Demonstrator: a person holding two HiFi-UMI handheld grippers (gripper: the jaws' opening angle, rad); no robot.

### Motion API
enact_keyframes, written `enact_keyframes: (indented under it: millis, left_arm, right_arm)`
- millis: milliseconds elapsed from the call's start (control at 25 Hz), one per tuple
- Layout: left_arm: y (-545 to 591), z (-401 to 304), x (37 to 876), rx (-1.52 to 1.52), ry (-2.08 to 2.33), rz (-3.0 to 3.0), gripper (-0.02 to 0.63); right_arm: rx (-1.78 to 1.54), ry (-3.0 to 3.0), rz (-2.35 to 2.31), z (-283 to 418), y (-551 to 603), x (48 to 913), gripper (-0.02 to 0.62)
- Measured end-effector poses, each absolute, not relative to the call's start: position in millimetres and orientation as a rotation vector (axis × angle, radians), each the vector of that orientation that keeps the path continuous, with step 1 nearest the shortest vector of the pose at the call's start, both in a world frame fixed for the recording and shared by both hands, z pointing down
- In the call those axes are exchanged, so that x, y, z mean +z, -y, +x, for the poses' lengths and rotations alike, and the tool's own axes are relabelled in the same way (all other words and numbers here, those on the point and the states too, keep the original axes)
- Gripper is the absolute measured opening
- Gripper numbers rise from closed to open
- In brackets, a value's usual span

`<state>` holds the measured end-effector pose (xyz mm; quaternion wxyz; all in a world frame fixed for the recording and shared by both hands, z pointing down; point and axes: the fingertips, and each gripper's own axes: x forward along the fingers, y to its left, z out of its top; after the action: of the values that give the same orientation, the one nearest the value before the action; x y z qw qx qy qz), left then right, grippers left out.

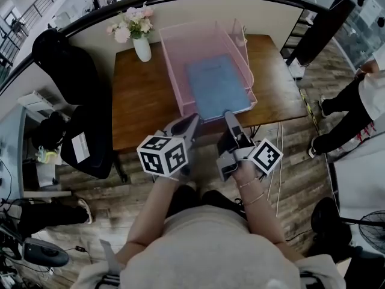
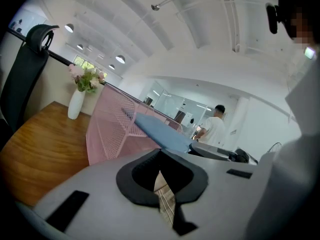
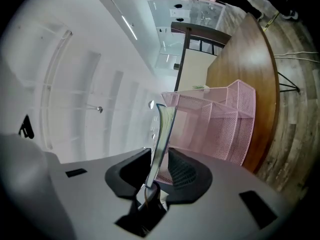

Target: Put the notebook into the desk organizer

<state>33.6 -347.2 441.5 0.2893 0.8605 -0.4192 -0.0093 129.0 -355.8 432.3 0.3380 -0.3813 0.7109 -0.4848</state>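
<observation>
The right gripper view shows what the head view cannot. The notebook [image 3: 161,134] stands edge-on between the right gripper's [image 1: 230,120] fingers [image 3: 182,173]. It leans on one pad, and a slit of pink mesh shows between it and the other, so these fingers are released around it, not clenched. In the left gripper view, the left gripper's [image 1: 190,124] fingers [image 2: 131,183] are closed together at the tips with nothing between them. The notebook's blue cover passes just beyond and above those tips.

Only the head view gives the overall layout. The notebook lies flat within the walls of the pink desk organizer [image 1: 171,65]. Its near edge juts out of the open front to the right fingers, and its near corner is just ahead of the left ones. Which tier carries it I cannot tell.

The organizer sits on a brown wooden worktop [image 1: 141,107], and a plank floor [image 1: 289,179] lies beneath the fingers. Beyond and left of the left fingers stands a white vase of flowers [image 1: 142,46], with a black chair [image 1: 75,95] farther left. Well right of the right fingers a person [image 1: 355,101] stands, and a cable [image 1: 278,161] trails on the floor.
</observation>
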Motion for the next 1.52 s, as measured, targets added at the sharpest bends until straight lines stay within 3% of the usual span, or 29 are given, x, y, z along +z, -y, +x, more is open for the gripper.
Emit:
enact_keyframes:
  millis: [160,360,1520]
  left_arm:
    - [346.5,31.5,441.3,-0.029,1.126,2.293,0.002]
    - [348.3,29.9,441.5,-0.032,1.126,2.290,0.002]
    - [378.2,34.5,435.5,-0.026,1.070,2.333,0.008]
  right_arm:
    - [-1.241,-1.883,-1.025,127.8,353.7,431.2,0.058]
    - [-1.231,-1.907,-1.042,126.9,359.6,431.8,0.049]
    - [-1.315,-1.834,-1.050,111.7,409.9,434.2,0.055]
